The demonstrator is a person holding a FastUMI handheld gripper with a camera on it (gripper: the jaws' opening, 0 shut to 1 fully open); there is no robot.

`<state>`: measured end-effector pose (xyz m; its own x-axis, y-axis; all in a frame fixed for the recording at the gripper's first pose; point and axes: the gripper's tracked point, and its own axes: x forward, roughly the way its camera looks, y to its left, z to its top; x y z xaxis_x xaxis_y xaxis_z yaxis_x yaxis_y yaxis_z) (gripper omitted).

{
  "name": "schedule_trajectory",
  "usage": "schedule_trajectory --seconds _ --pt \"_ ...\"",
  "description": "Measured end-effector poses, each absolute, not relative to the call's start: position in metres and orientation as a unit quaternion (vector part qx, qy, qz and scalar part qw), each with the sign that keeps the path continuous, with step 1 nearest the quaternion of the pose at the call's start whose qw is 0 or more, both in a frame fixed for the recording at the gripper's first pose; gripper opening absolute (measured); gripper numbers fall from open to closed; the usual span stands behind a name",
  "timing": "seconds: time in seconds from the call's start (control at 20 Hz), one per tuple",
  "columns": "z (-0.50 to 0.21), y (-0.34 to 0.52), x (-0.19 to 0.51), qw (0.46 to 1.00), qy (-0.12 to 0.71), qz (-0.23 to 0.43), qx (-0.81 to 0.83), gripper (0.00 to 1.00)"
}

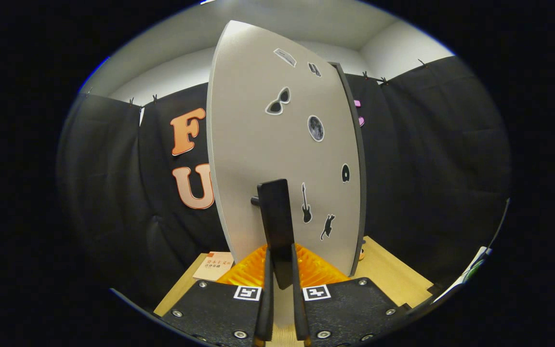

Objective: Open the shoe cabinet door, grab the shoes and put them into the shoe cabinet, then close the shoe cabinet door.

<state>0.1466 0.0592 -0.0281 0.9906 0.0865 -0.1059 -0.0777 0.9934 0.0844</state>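
The gripper [281,289] has its two fingers drawn close together, clamped on the lower end of a dark handle [276,224] that stands between them. The handle is a tall flat bar with its long axis upright, fixed to the shoe cabinet door [258,144] by a short peg at its left side.

The door is a pale grey panel standing on edge just ahead of the fingers, its long axis vertical, its face turned toward the camera and angled somewhat to the left. Its dark right edge [357,159] runs from top to bottom. On the face are small stickers: a pair of sunglasses [278,101], a moon [315,128], a guitar [306,205], a cat [327,226] and a few more that are too small to tell.

At the foot of the door, just beyond the fingertips, lies an orange ribbed thing [253,270]; I cannot tell what it is. To its left a small booklet [214,266] rests on the wooden tabletop [388,274], which shows on both sides of the door. A small orange thing peeks out by the door's lower right corner. The black cloth booth wall [427,159] hangs behind, with a white wall and ceiling above it.
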Motion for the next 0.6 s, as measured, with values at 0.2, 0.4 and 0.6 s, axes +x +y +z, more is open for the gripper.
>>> schedule_trajectory --seconds 0.2,0.4,0.6 --pt "-0.029 0.044 0.14 0.997 0.055 0.031 0.046 0.17" --pt "-0.028 0.024 0.136 0.998 0.055 0.009 0.042 0.17" --pt "-0.029 -0.004 0.136 0.998 0.053 -0.016 0.043 0.17"
